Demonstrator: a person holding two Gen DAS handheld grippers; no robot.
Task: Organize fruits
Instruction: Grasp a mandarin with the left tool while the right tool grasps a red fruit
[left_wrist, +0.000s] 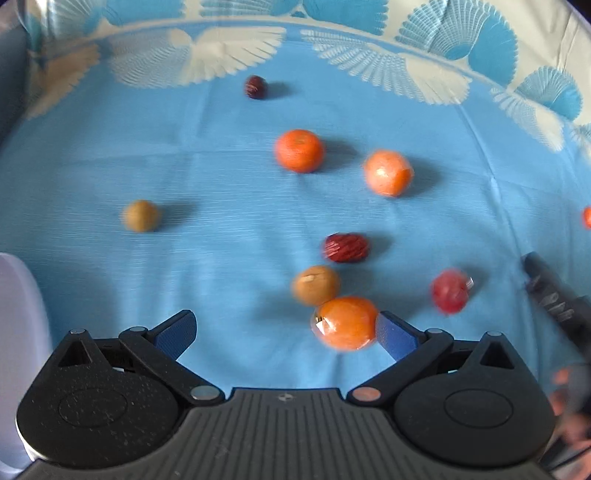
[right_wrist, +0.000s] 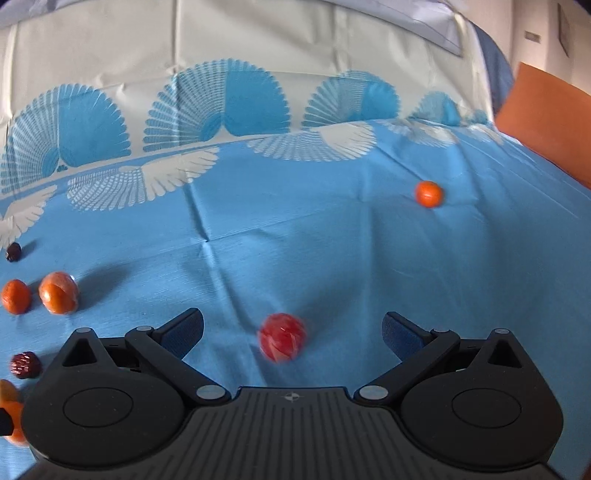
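— Blue cloth (left_wrist: 229, 177) with white fan shapes covers the whole surface under my two claws. Fruit lies scattered across it.

— Where is your left claw?

— My left claw (left_wrist: 286, 334) hangs low with its fingers spread wide, gripping nothing. A wrapped orange (left_wrist: 345, 323) sits just inside the right finger (left_wrist: 397, 339); whether it touches the blue pad, I cannot tell, since the frame is blurred. A tan longan (left_wrist: 316, 285) lies right behind that orange, and a red date (left_wrist: 346, 248) sits a little beyond it.

— And further out?

— A bare orange (left_wrist: 299, 150) and a second wrapped orange (left_wrist: 388, 172) lie near each other at mid-cloth. Another longan (left_wrist: 141, 216) sits alone to the left, and a dark date (left_wrist: 255, 87) lies far back near the white pattern. A white rim (left_wrist: 18, 314) of some dish shows at the left edge; I cannot tell what kind.

— What about the right claw?

— My right claw (right_wrist: 293, 330) is also spread wide and holds nothing. A wrapped red fruit (right_wrist: 282, 342) lies on the cloth between its fingers, touching neither. One small orange (right_wrist: 428, 194) sits well apart, far to the right. An orange panel (right_wrist: 546, 122) stands past the cloth's far right edge.
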